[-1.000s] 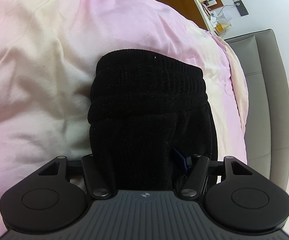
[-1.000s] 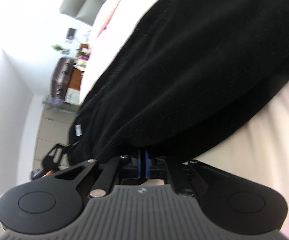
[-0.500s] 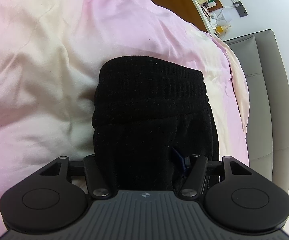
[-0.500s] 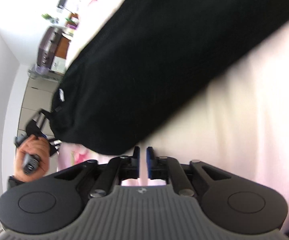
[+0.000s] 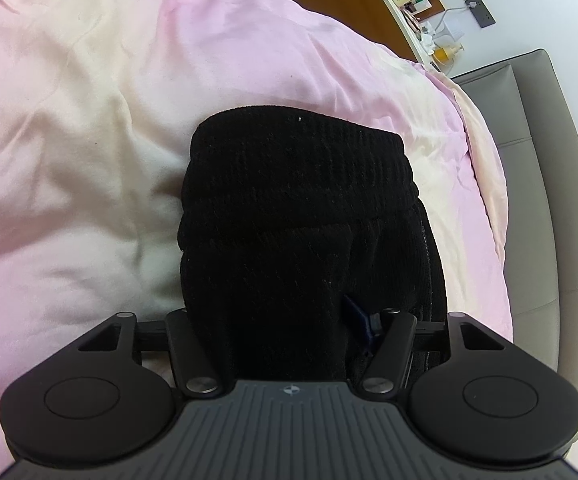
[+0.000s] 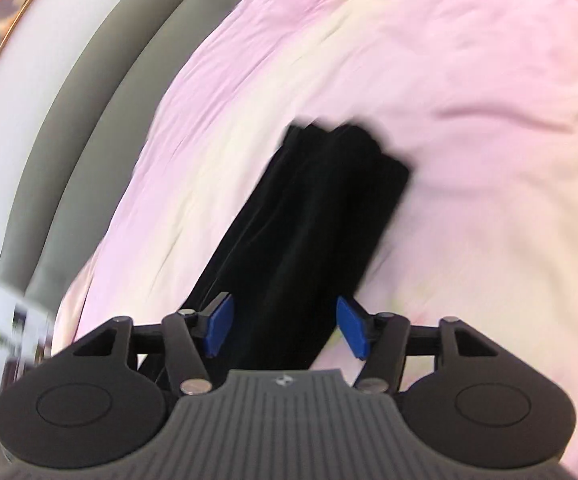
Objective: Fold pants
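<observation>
Now the black pants [image 5: 305, 216] lie on the pink bed [image 5: 89, 120]. My left gripper [image 5: 289, 332] straddles thick cloth, grip unclear; my right gripper [image 6: 285, 324] is spread wide. I'd lower squarely, gathering every layer.

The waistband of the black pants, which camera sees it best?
The left wrist camera. The ribbed waistband lies sharp and whole there on the pink bedding. The right wrist camera shows only the blurred far end of the pants between its open blue fingers; no waistband can be made out.
</observation>
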`<state>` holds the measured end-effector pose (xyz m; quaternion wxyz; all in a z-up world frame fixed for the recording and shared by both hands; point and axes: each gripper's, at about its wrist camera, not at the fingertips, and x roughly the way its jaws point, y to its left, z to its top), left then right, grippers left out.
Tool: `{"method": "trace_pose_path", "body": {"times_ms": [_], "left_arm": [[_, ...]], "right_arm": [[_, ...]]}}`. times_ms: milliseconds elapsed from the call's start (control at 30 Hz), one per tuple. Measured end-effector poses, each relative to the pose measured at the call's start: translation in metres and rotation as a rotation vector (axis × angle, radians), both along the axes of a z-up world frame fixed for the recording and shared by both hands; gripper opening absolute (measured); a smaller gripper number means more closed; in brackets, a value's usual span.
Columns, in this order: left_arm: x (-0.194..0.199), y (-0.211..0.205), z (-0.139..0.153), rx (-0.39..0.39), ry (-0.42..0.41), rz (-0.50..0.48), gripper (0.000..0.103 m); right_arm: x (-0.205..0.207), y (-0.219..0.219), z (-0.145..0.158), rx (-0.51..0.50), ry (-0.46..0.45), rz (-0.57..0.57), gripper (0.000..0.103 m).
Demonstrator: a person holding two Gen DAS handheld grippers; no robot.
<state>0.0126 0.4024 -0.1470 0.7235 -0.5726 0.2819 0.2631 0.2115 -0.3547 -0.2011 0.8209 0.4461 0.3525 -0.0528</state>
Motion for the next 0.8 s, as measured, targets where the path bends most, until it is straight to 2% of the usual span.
{"method": "trace_pose_path", "body": {"times_ms": [67,133,233,433,567,633,667,700,800], "left_arm": [[0.001,-0.002,0.001,0.011,0.011,-0.002,0.070],[0.003,-0.003,0.002,0.018,0.020,-0.002,0.072],[0.004,-0.005,0.003,0.028,0.031,0.001,0.072],[0.008,-0.009,0.005,0.059,0.050,-0.003,0.074],[0.011,-0.011,0.004,0.083,0.061,-0.013,0.077],[0.013,-0.013,0.005,0.096,0.068,-0.017,0.078],[0.014,-0.013,0.005,0.099,0.070,-0.019,0.079],[0.015,-0.013,0.005,0.100,0.071,-0.020,0.079],[0.014,-0.013,0.005,0.095,0.067,-0.020,0.079]], "right_arm": [[0.003,-0.030,-0.020,0.103,0.021,-0.068,0.062],[0.012,-0.023,-0.030,0.148,0.031,-0.110,0.062],[0.018,-0.040,-0.038,0.099,0.020,-0.113,0.060],[0.038,-0.046,-0.068,0.126,-0.044,-0.118,0.059],[0.039,-0.037,-0.060,0.092,-0.054,-0.113,0.060],[0.040,-0.034,-0.057,0.088,-0.064,-0.098,0.043],[0.038,-0.035,-0.057,0.114,-0.078,-0.105,0.030],[0.035,-0.036,-0.056,0.142,-0.095,-0.120,0.022],[0.027,-0.033,-0.045,0.158,-0.153,-0.144,0.016]]}}
